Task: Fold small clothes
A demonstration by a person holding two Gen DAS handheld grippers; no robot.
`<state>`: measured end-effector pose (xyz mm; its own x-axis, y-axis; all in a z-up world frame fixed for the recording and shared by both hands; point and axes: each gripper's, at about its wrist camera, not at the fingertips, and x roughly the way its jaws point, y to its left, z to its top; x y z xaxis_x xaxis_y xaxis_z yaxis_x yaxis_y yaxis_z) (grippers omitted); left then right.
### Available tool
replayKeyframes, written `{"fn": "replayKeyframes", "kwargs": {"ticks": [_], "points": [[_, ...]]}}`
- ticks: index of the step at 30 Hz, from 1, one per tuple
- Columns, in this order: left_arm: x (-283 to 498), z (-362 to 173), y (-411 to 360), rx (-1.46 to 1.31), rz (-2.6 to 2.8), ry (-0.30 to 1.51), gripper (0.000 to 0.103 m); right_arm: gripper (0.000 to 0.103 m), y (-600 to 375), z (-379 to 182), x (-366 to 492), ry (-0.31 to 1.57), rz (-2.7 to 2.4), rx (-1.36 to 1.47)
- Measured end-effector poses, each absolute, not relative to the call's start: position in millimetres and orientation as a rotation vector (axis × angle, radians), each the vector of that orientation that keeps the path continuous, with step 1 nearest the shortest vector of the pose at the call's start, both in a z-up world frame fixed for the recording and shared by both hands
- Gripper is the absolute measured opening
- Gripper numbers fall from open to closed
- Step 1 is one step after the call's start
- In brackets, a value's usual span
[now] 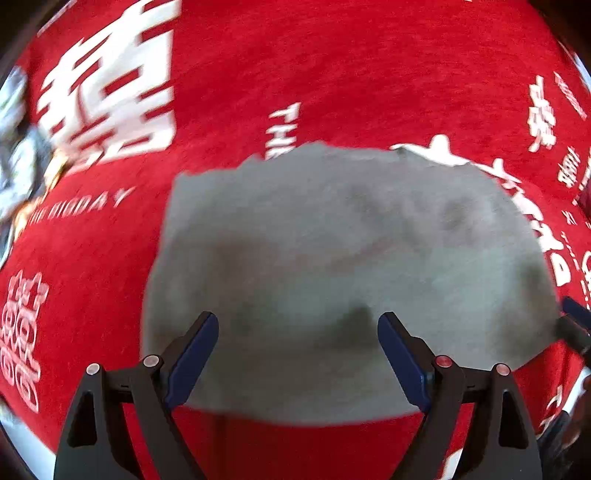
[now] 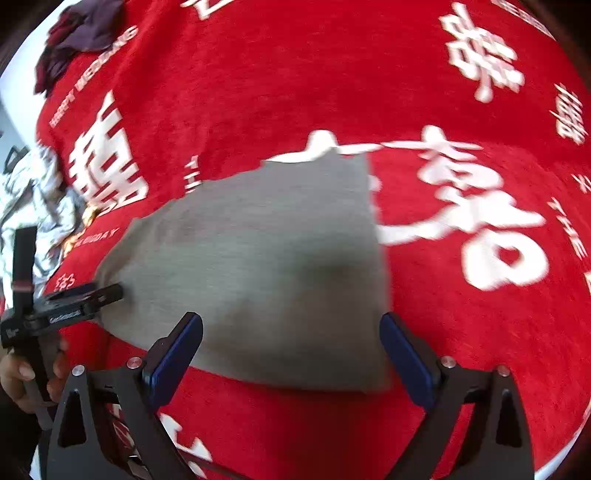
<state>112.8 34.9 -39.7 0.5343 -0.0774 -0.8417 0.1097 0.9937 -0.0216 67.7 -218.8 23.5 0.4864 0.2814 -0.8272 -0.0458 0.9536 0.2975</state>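
Note:
A small grey garment (image 1: 332,258) lies flat, folded into a rough rectangle, on a red cloth with white lettering (image 1: 332,74). My left gripper (image 1: 298,325) is open and empty, hovering over the garment's near edge. My right gripper (image 2: 291,328) is open and empty too, above the garment's (image 2: 258,258) near right part. In the right wrist view the left gripper (image 2: 85,295) shows at the garment's left edge, held by a hand. A tip of the right gripper (image 1: 576,321) shows at the right edge of the left wrist view.
A dark maroon garment (image 2: 81,33) lies crumpled at the far left corner of the red cloth (image 2: 369,74). A pale patterned pile of cloth (image 2: 33,199) sits off the cloth's left side, and also shows in the left wrist view (image 1: 18,155).

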Motion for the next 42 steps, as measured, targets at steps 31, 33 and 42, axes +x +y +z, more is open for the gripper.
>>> {"fn": "replayKeyframes", "kwargs": {"ticks": [31,33,42], "points": [[246.2,-51.4,121.8,-0.096,-0.211,1.098,0.101,0.098,-261.8,3.5,176.0,1.026,0.162,0.128],[255.0,-51.3,115.2,-0.077,-0.226,1.102,0.101,0.098,-263.6,3.6,173.2,1.026,0.160,0.124],[282.3,-80.4,104.1,-0.087,-0.268,1.229,0.050,0.098,-268.0,-0.2,159.7,1.029,0.152,0.174]]}}
